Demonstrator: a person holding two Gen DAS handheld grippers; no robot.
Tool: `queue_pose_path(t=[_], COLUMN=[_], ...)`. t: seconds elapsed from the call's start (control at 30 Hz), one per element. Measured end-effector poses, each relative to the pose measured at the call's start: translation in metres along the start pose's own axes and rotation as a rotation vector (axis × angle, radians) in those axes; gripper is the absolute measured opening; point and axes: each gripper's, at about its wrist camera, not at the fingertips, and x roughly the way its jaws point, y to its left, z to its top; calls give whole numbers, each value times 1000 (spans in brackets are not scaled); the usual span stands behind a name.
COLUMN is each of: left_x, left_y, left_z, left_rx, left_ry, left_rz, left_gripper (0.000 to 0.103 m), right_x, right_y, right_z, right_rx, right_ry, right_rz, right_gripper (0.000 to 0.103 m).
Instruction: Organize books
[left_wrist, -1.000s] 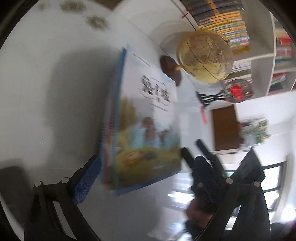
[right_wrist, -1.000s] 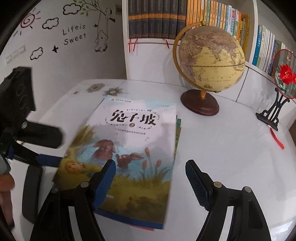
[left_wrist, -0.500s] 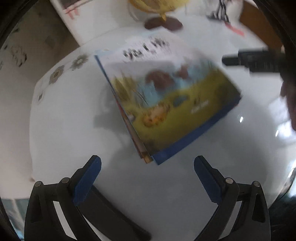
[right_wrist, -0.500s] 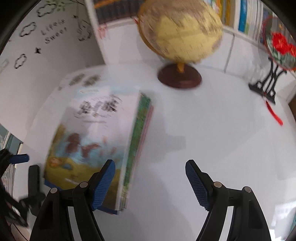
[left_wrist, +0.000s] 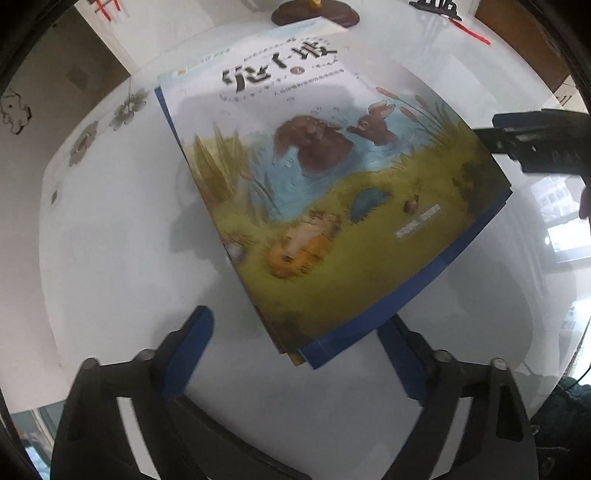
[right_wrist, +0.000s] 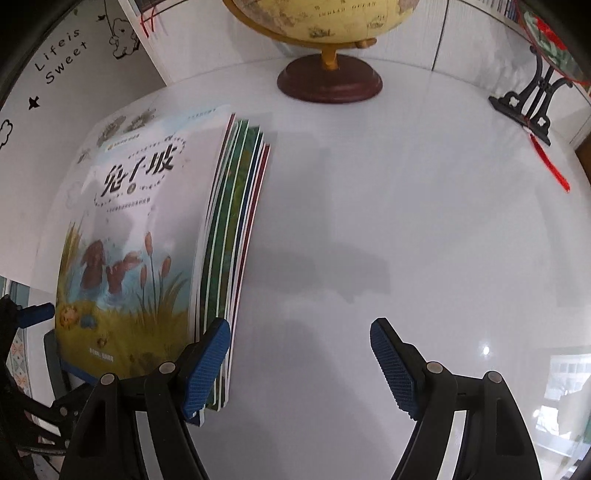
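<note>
On the white tabletop (right_wrist: 406, 206) lies a stack of thin books (left_wrist: 332, 192), its top cover showing rabbits in a pond among reeds. Seen from the left wrist, the left gripper (left_wrist: 295, 350) points down over the stack's near corner; its jaws have just been closing but stand released, the blue corner between the pads and neither pad pressing on it. Seen from the right wrist, the right gripper (right_wrist: 301, 363) hangs at the stack's right edge, jaws apart and grasping nothing; its left pad sits just at the fanned page edges, though contact cannot be told, and its right pad is over bare tabletop. Beyond the books stand a globe (right_wrist: 325, 33) on a dark round base and a black ornament stand (right_wrist: 528, 99).
</note>
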Motion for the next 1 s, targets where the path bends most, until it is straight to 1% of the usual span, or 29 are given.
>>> queue_pose_path(t=[0.03, 0.07, 0.1, 0.13, 0.23, 0.33, 0.43, 0.47, 0.5, 0.53, 0.57, 0.6, 0.63, 0.67, 0.7, 0.73, 0.77, 0.8, 0.87, 0.93, 1.0], left_x=[1, 2, 4, 5, 8, 7, 9, 8, 7, 5, 4, 5, 5, 5, 5, 3, 1, -3, -15, -27, -37], left_y=[1, -1, -2, -4, -7, -4, -8, -10, -12, -18, -22, -26, -32, -35, -37, -40, -41, -42, -44, -39, -27], left_z=[1, 1, 3, 4, 9, 13, 16, 16, 18, 16, 16, 18, 17, 19, 18, 16, 14, 11, 0, -9, -20], left_rx=[5, 12, 26, 35, 74, 49, 59, 62, 68, 70, 71, 68, 67, 69, 69, 63, 49, 39, 9, -42, -109], left_ry=[7, 12, 23, 30, 48, 70, 78, 80, 85, 89, 94, 105, 109, 111, 105, 99, 88, 74, 21, -10, -42], left_rz=[-9, -14, -29, -26, 11, 4, 43, 51, 58, 71, 87, 119, 144, 160, 184, 188, 182, 183, 194, 182, 154], left_gripper=[74, 61, 54, 54, 54, 54, 53, 52, 48, 48, 48, 48, 48, 48, 48, 48, 48, 48, 49, 50, 52], right_x=[0, -1, -3, -5, -6, -4, 3, 5, 6, 9, 8, 7, 6, 4, 3, 3, 2, 1, -2, -11, -20], right_y=[2, 6, 10, 14, 20, 8, -1, -2, -2, 0, 2, 4, 6, 8, 10, 12, 12, 9, -3, -8, -9], right_z=[-1, -3, -6, -9, -15, -14, -11, -12, -14, -15, -17, -17, -18, -17, -17, -16, -16, -16, -18, -19, -20], right_rx=[-5, -13, -21, -31, -62, 6, 27, 36, 48, 55, 57, 62, 74, 84, 80, 60, 61, 75, 121, 134, 111], right_ry=[5, 10, 11, 11, 5, 5, 39, 47, 54, 66, 66, 64, 68, 70, 71, 68, 70, 73, 69, 46, 27], right_rz=[6, 13, 7, -12, -52, -36, -43, -35, -19, -12, -27, -45, -50, -53, -64, -76, -69, -50, 16, 27, 42], right_gripper=[77, 77, 77, 77, 77, 77, 77, 77, 77, 76, 74, 72, 66, 61, 61, 61, 61, 61, 61, 61, 61])
